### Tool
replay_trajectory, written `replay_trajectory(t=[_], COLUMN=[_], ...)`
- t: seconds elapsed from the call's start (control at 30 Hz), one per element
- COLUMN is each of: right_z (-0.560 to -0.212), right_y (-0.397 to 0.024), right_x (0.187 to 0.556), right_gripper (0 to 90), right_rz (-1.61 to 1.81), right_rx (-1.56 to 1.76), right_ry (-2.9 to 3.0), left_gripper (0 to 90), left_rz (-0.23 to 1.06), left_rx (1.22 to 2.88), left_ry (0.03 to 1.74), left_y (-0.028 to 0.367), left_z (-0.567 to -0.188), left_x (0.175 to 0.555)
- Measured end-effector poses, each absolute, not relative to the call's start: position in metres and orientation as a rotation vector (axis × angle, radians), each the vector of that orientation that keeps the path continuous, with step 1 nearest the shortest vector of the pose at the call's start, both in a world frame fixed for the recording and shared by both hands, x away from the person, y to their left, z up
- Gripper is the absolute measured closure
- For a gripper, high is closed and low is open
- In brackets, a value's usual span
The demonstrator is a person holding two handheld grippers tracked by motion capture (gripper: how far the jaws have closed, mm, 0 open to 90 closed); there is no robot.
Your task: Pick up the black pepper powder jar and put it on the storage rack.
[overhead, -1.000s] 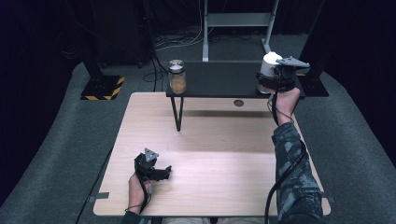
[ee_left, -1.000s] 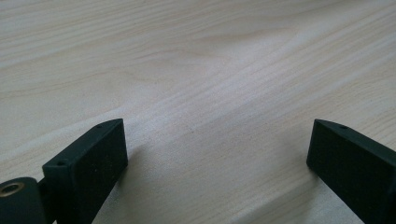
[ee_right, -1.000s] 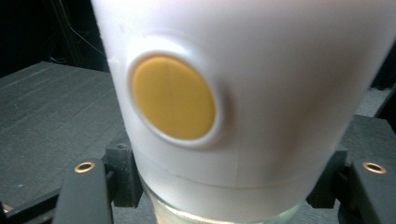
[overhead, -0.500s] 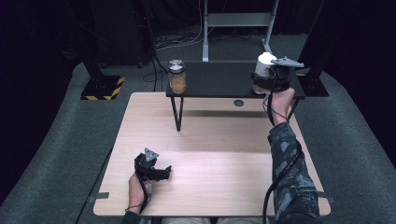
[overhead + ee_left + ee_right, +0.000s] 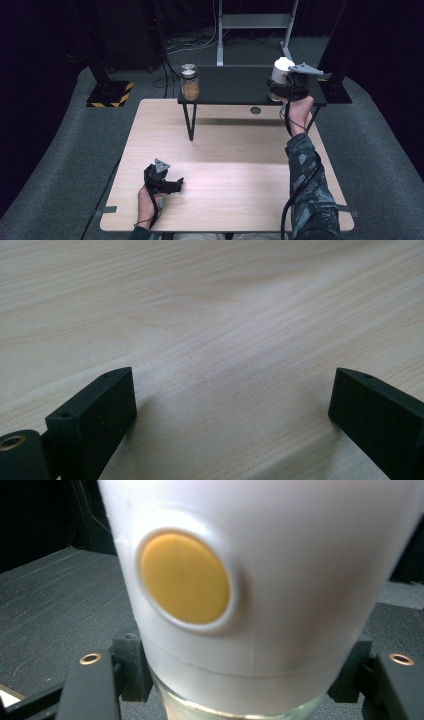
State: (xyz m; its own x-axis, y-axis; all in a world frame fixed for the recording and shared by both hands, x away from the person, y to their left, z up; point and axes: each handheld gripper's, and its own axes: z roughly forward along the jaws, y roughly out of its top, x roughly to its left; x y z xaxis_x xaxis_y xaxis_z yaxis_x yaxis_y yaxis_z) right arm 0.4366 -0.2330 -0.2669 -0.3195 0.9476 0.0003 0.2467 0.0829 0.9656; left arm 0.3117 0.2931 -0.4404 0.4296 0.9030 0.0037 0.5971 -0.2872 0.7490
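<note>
R tool (image 5: 286, 89) clamped on white grinder (image 5: 280, 75), far right.
I see it over the black shelf (image 5: 230, 87); jar (image 5: 189, 82) far left. L tool (image 5: 172, 184) wide, nothing btwn, on table (image 5: 225, 150) near left.

Two grippers: left gripper (image 5: 172, 185), right gripper (image 5: 280, 90). One white bottle (image 5: 280, 72), one glass jar (image 5: 189, 82), one black shelf (image 5: 235, 90), one wooden table (image 5: 225, 150).
</note>
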Motion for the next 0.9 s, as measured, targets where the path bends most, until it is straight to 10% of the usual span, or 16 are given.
replay_trajectory(t=[0.6,0.77,0.9], right_z=[-0.267,-0.261,-0.258], right_y=[-0.233,-0.229,-0.226], right_x=[0.438,0.439,0.433], right_gripper=[29.7,2.1,0.0], right_rz=[1.283,1.259,1.228], right_rx=[1.207,1.284,1.302], right_ry=[1.662,1.675,1.704], left_gripper=[4.4,4.6,4.7], left_rz=[0.57,0.57,0.571], left_rx=[1.999,1.996,1.996], left_ry=[1.267,1.27,1.27], left_y=[0.293,0.293,0.293], left_z=[-0.44,-0.44,-0.44], left_x=[0.312,0.312,0.312])
